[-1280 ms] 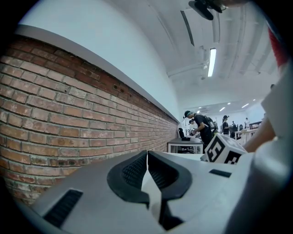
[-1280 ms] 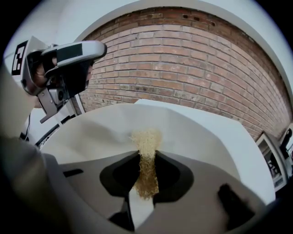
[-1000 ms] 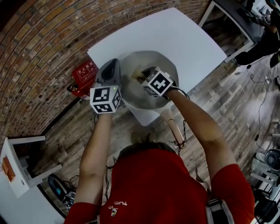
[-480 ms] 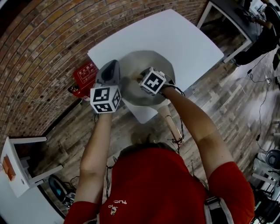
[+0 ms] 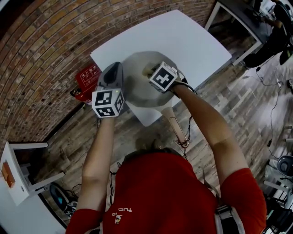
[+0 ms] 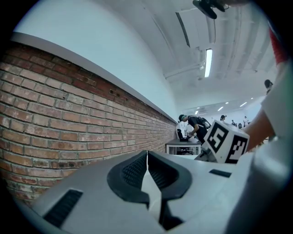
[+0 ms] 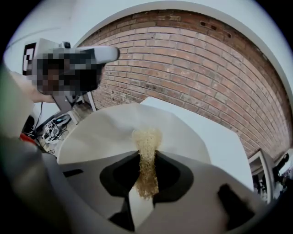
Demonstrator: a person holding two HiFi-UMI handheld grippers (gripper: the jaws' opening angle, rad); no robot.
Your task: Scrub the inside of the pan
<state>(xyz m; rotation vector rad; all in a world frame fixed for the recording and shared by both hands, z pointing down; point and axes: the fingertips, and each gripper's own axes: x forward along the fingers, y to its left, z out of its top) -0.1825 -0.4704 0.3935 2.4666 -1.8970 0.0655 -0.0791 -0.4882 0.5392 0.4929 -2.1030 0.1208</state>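
Observation:
A grey pan (image 5: 137, 89) sits on the white table (image 5: 183, 36), its wooden handle (image 5: 176, 125) pointing back at the person. My right gripper (image 5: 151, 72) hangs over the pan's inside, shut on a yellowish fibrous scrubber (image 7: 146, 151) that pokes out past the jaws toward the pan's pale floor (image 7: 105, 132). My left gripper (image 5: 115, 71) is at the pan's left rim. Its jaws stand closed with a thin pale edge between them (image 6: 147, 157), apparently the pan's rim. The right gripper's marker cube (image 6: 224, 141) shows in the left gripper view.
A red box (image 5: 88, 77) lies on the wooden floor by the brick wall (image 5: 41, 50), left of the table. White furniture (image 5: 18, 178) stands at lower left. Another table (image 5: 238, 13) and cables (image 5: 270, 87) are at the right. The table's near corner (image 5: 144, 119) lies under the pan.
The right gripper has moved the scrubber across the pan's inside, first left, then toward the far side. The pan and left gripper shifted slightly left and away.

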